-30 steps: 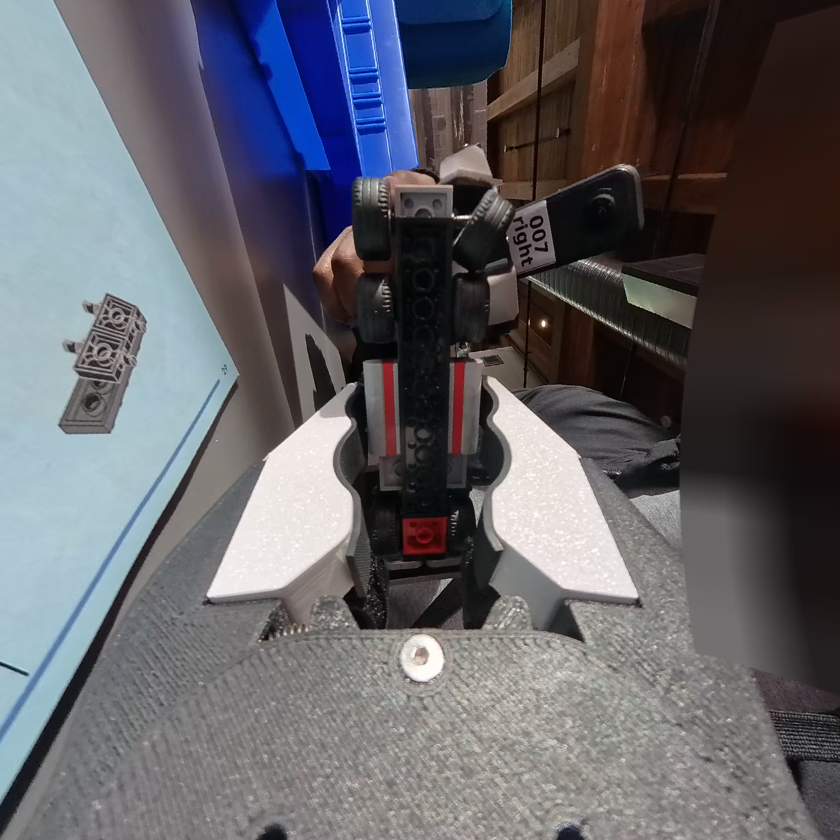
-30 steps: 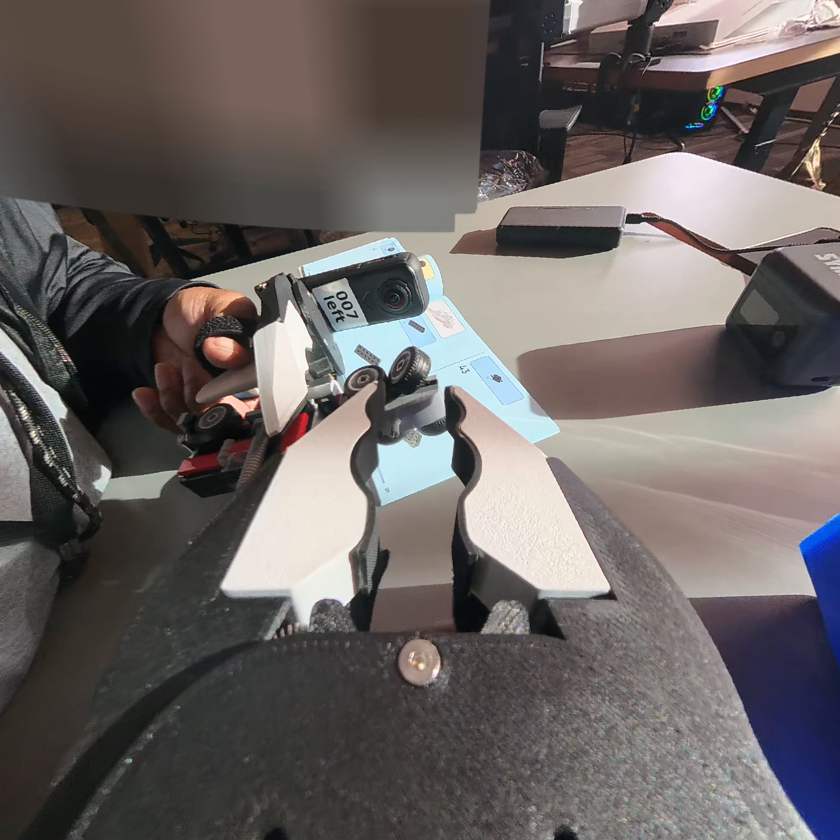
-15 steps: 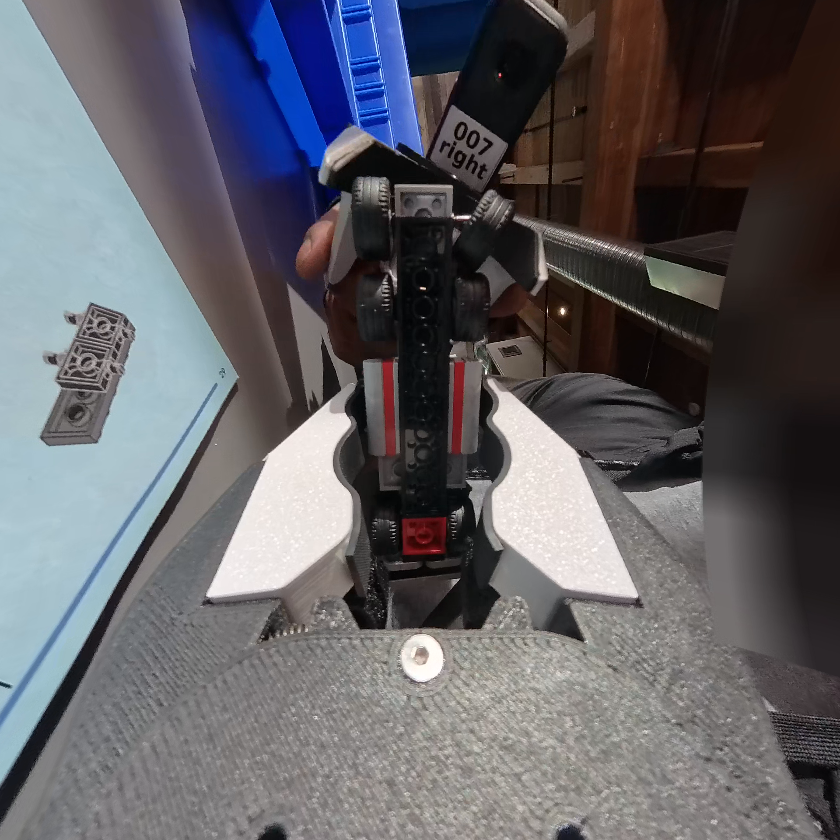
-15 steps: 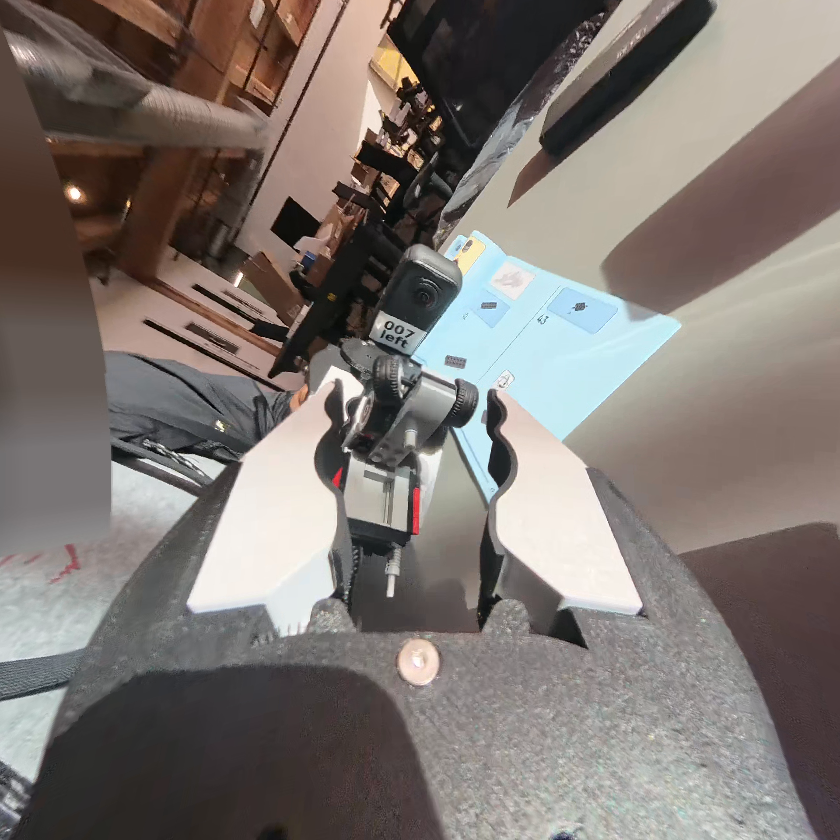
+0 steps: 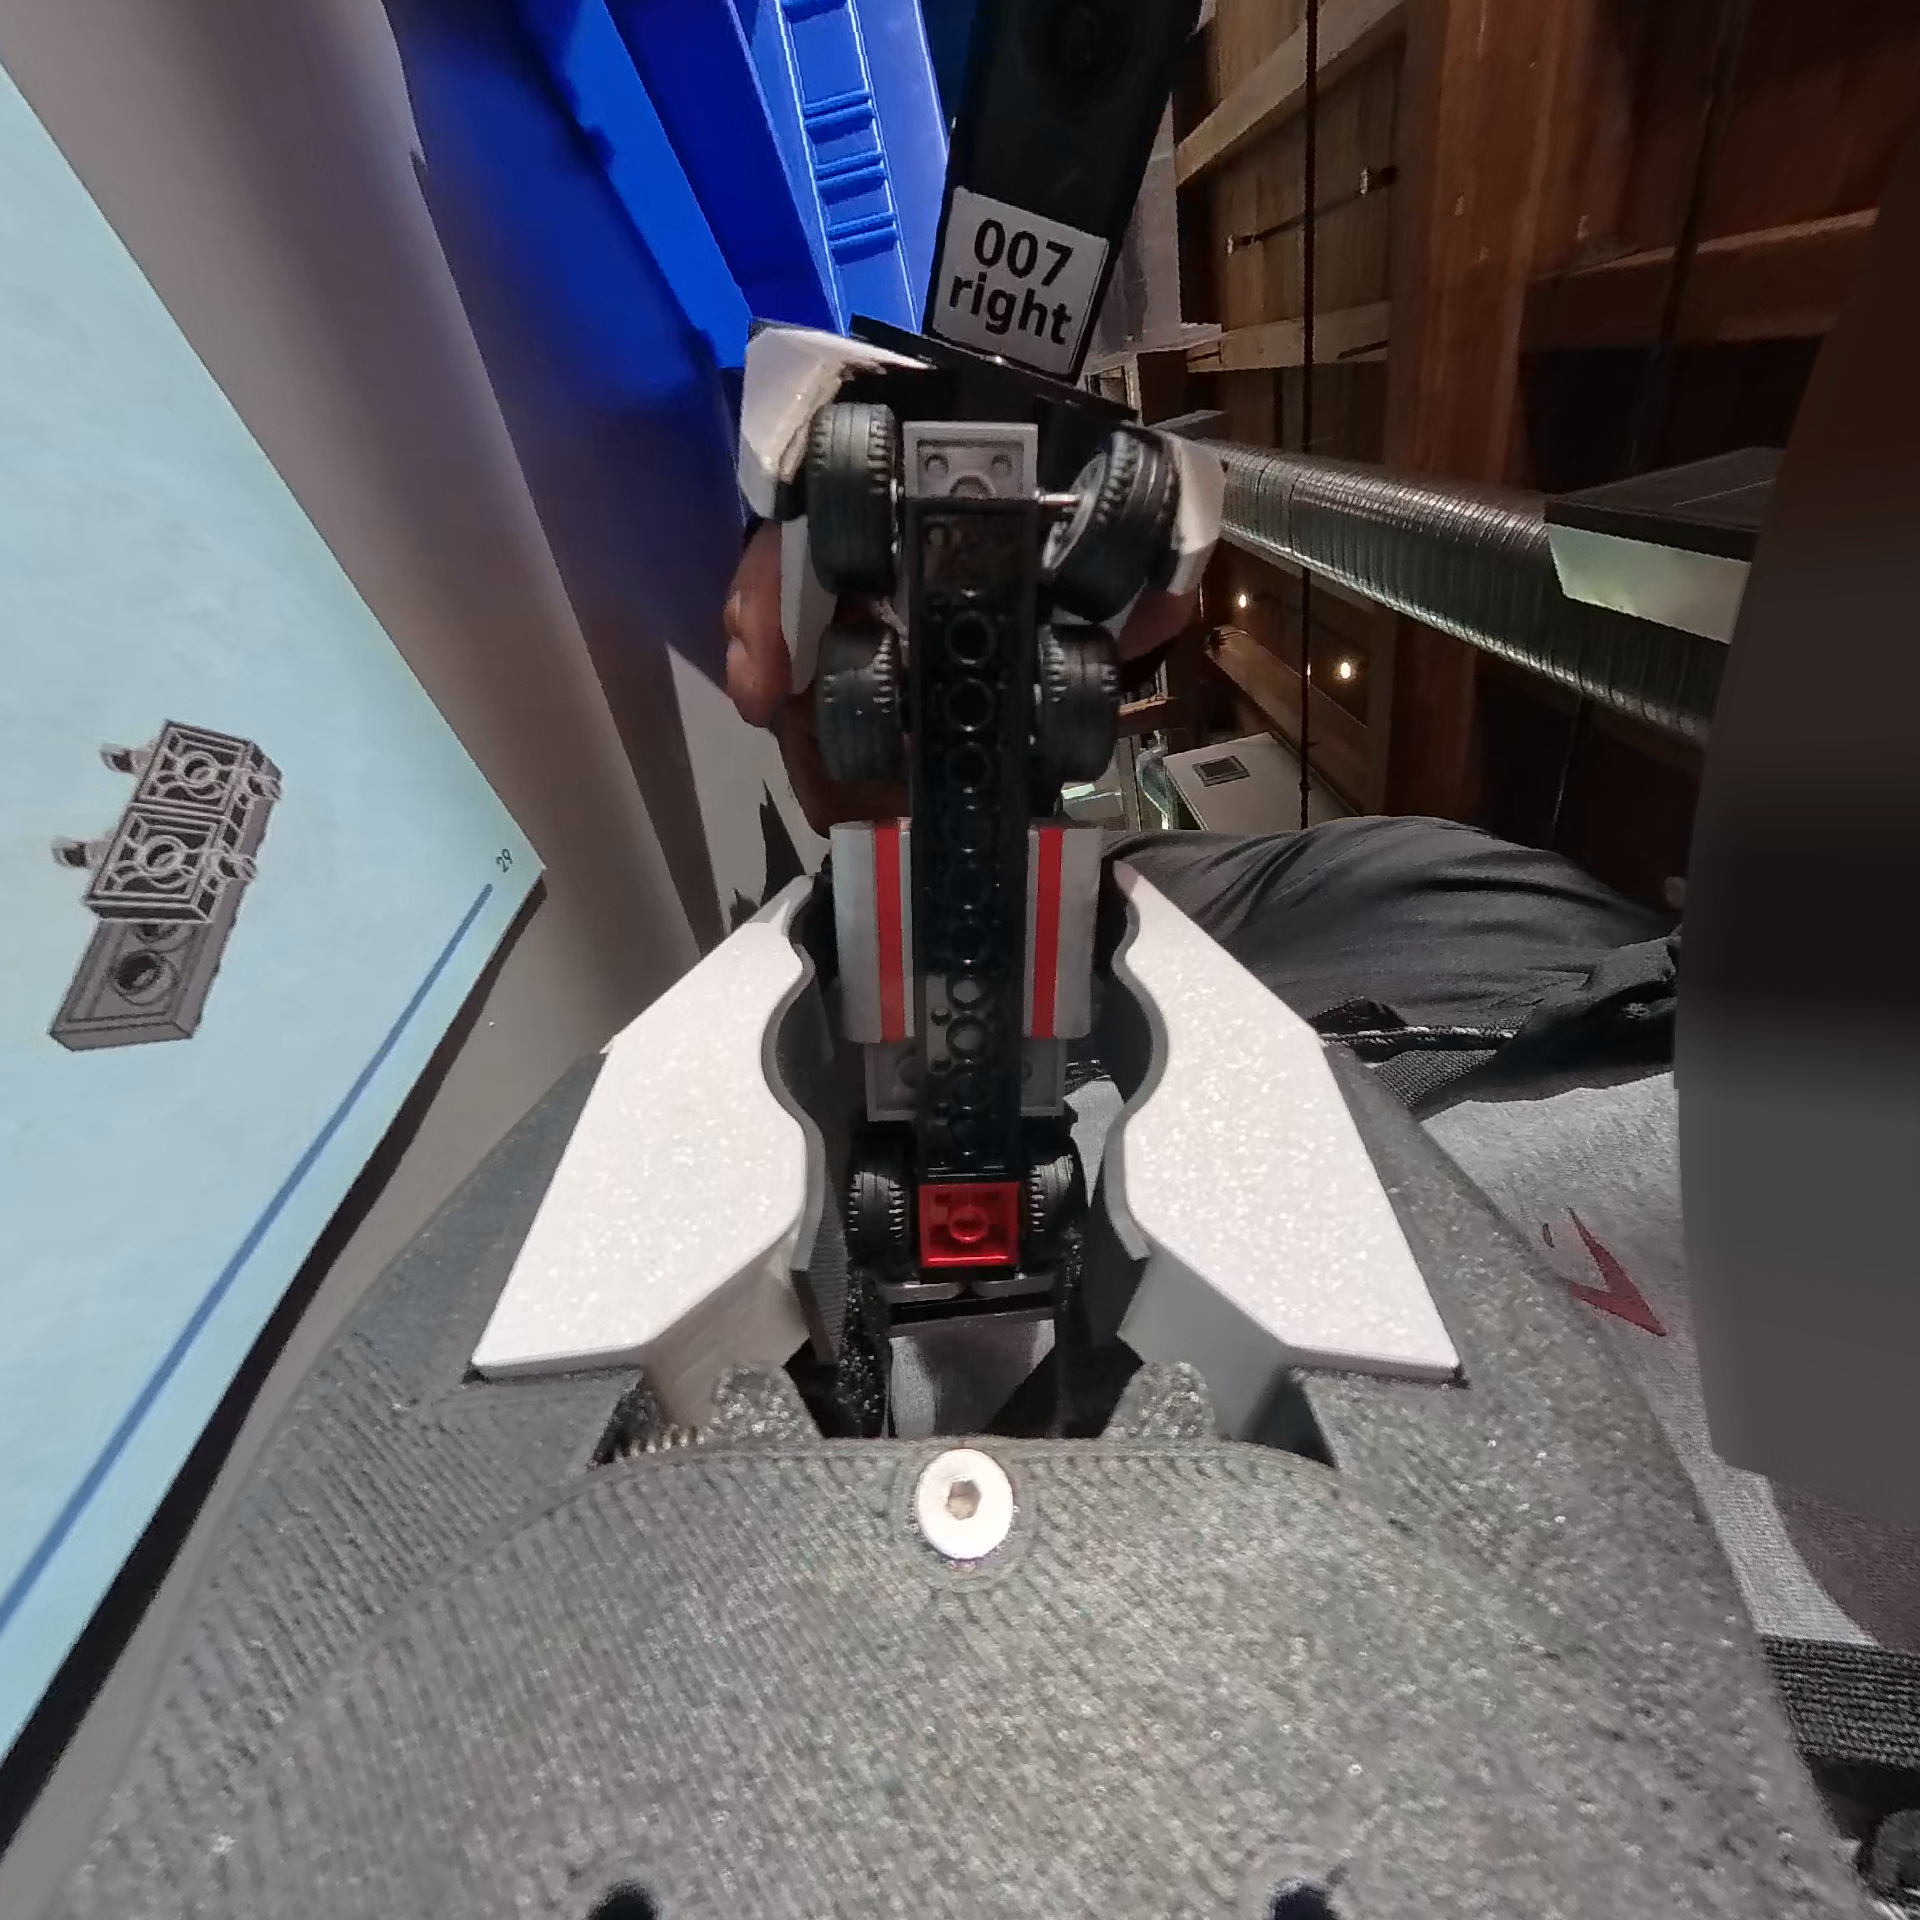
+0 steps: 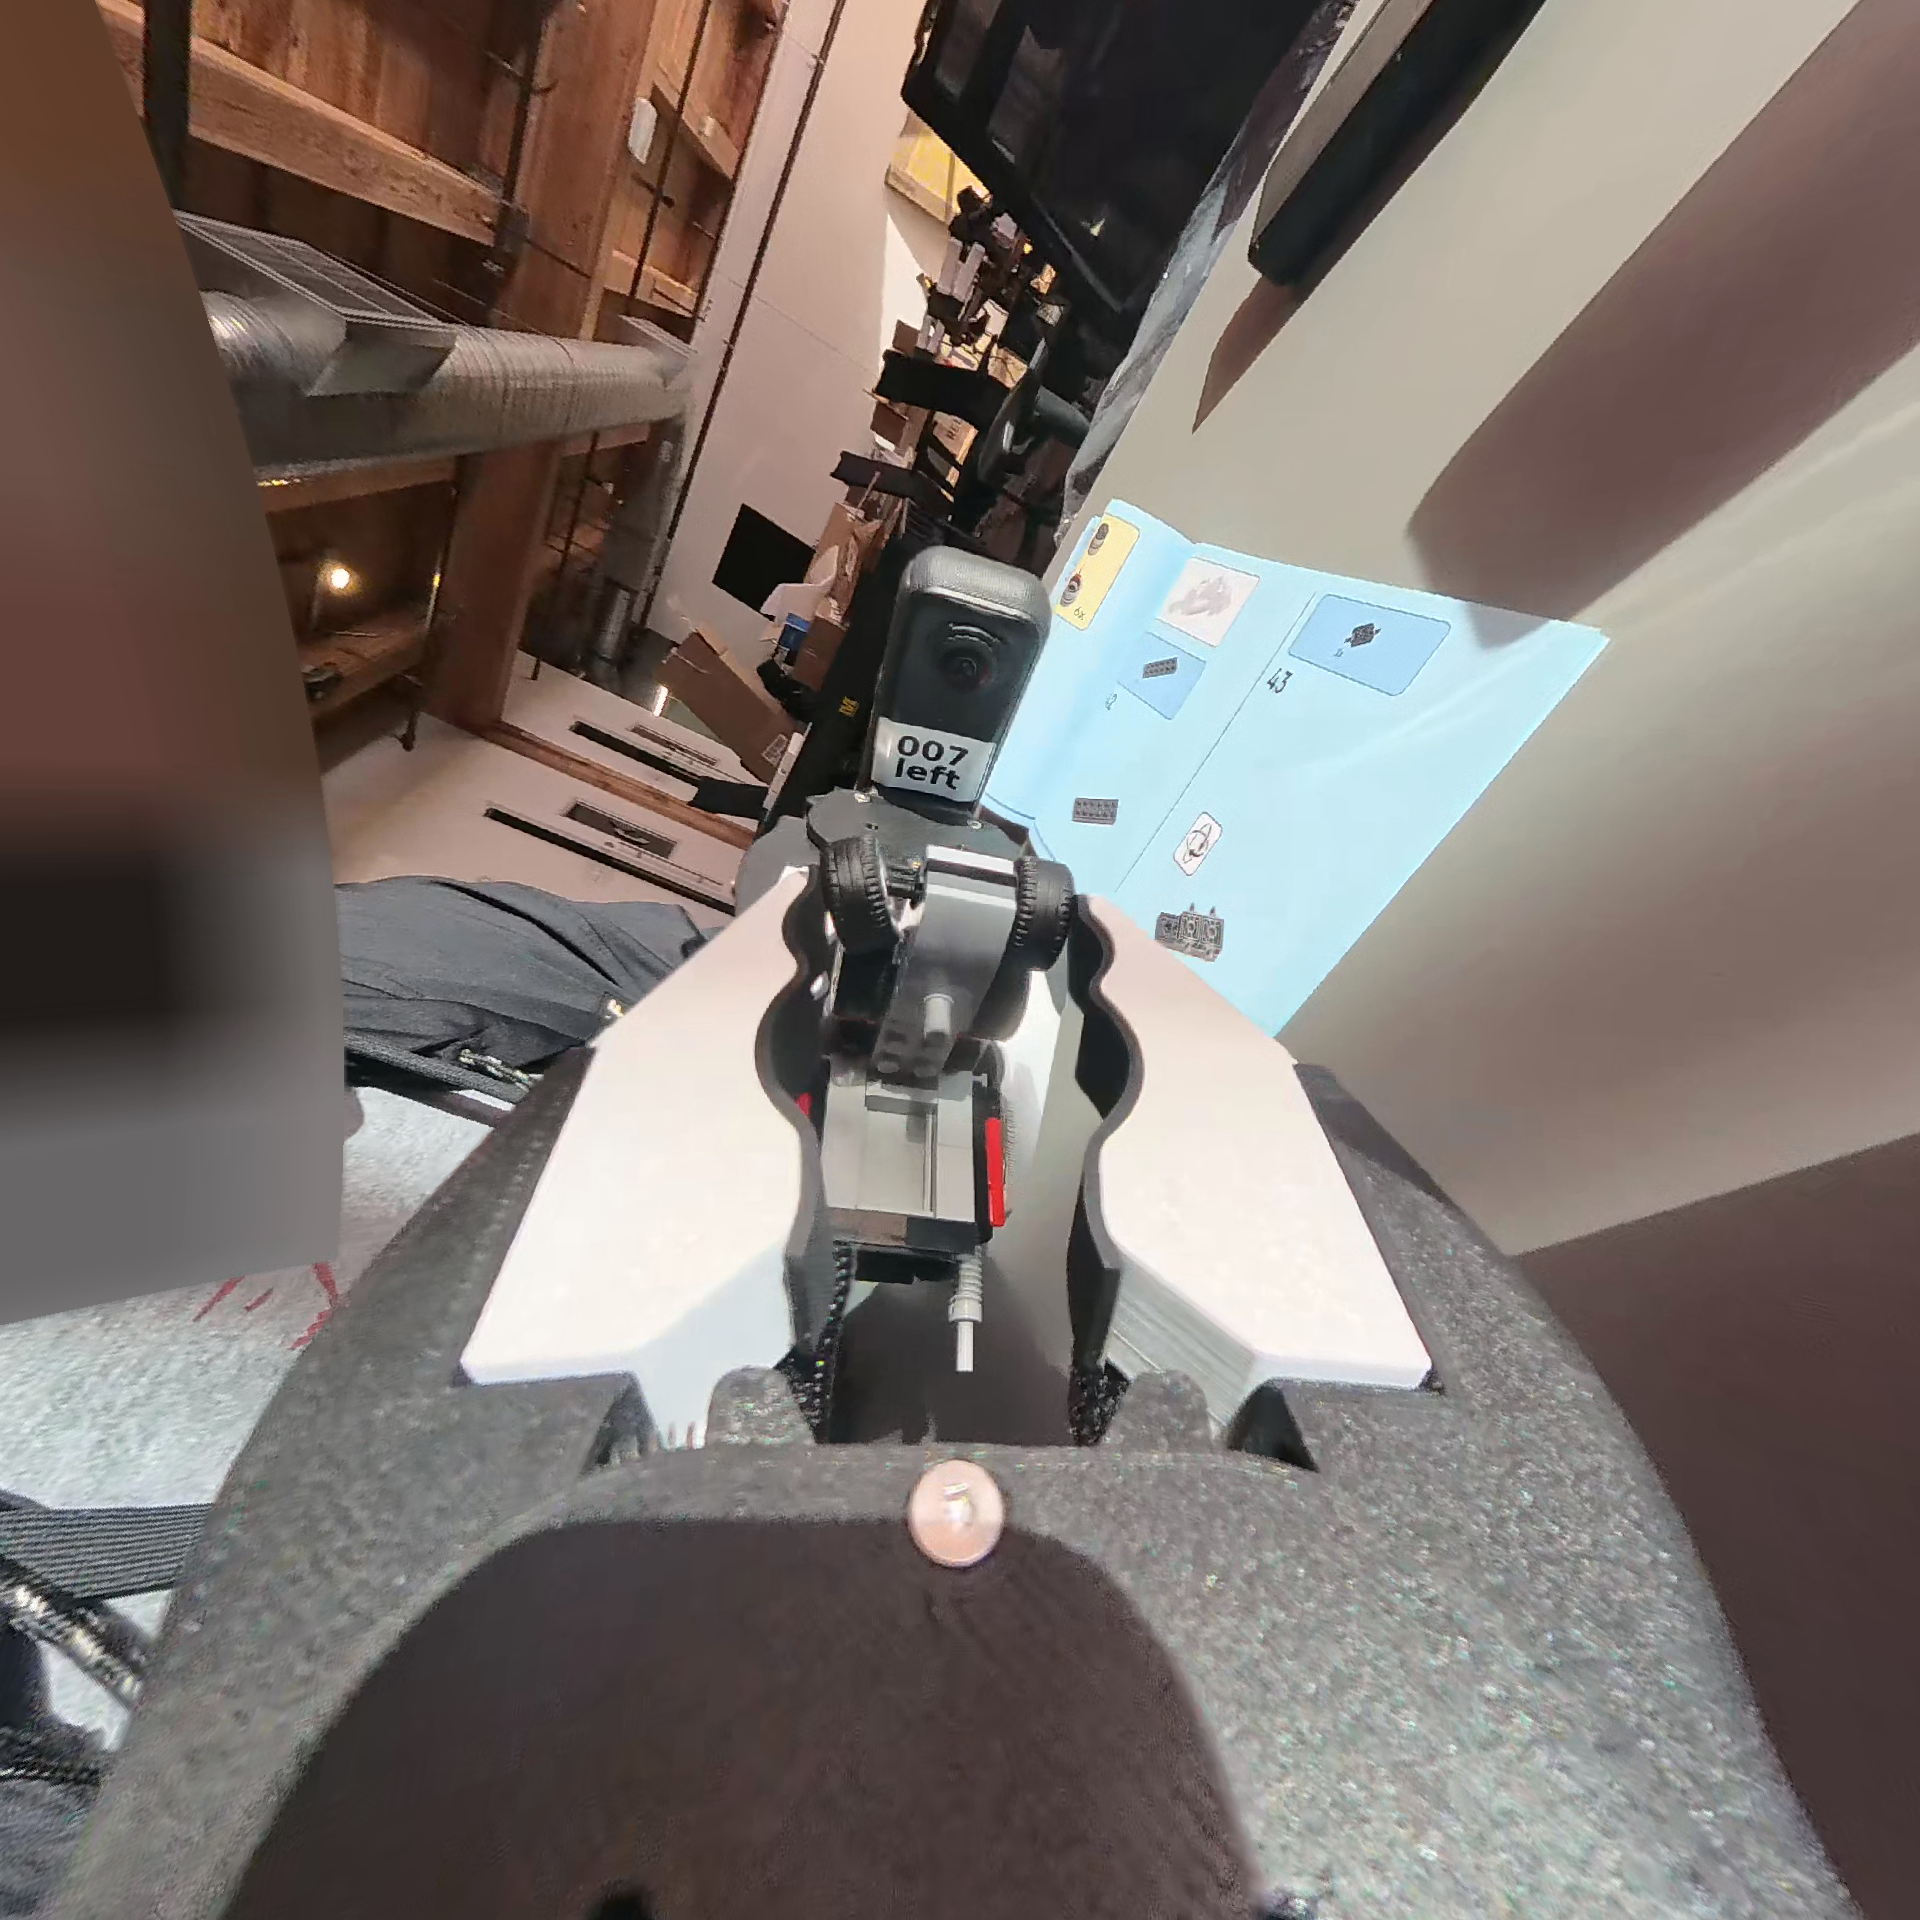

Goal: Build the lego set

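Black, grey and red lego truck model with black rubber wheels (image 5: 971, 914) sits underside-up, clamped between the left gripper's (image 5: 961, 935) white fingers. Its far wheeled end sits between the right gripper's (image 6: 940, 997) fingers, grip there unclear. Light-blue instruction booklet (image 6: 1351, 790) lies open on the grey table (image 6: 1662, 499) beyond.

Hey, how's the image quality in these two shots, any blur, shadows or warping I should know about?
Left wrist view: lego vehicle sharp, wide-angle bending at the edges, smooth blur patch far right. Right wrist view: strong light on the table with long dark shadows, instruction booklet bright, large blur patch at left, gripper body shaded below.
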Tool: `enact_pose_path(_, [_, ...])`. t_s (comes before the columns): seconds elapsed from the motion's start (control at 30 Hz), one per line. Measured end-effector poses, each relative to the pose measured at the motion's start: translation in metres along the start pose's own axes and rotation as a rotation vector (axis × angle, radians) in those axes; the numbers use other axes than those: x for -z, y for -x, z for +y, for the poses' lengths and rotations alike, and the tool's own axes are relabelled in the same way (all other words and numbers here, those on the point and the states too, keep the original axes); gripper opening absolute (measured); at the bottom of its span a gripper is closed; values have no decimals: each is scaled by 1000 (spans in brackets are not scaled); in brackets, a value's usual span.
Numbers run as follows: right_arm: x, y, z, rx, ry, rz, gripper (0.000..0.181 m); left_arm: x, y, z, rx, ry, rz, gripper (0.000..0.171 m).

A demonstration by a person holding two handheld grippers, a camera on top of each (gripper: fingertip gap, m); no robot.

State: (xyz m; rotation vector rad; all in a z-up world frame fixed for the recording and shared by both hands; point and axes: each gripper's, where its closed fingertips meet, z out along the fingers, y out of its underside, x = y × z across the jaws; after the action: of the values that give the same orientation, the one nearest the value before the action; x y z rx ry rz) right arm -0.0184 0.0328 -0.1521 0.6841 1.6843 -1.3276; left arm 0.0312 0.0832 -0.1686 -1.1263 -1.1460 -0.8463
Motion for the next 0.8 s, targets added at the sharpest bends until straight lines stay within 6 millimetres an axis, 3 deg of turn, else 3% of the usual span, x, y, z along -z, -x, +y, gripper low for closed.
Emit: enact_pose_path(0.8, [-4,-2,1,-88,-68,-24,46,-2,5,1,-38,11,-50,50])
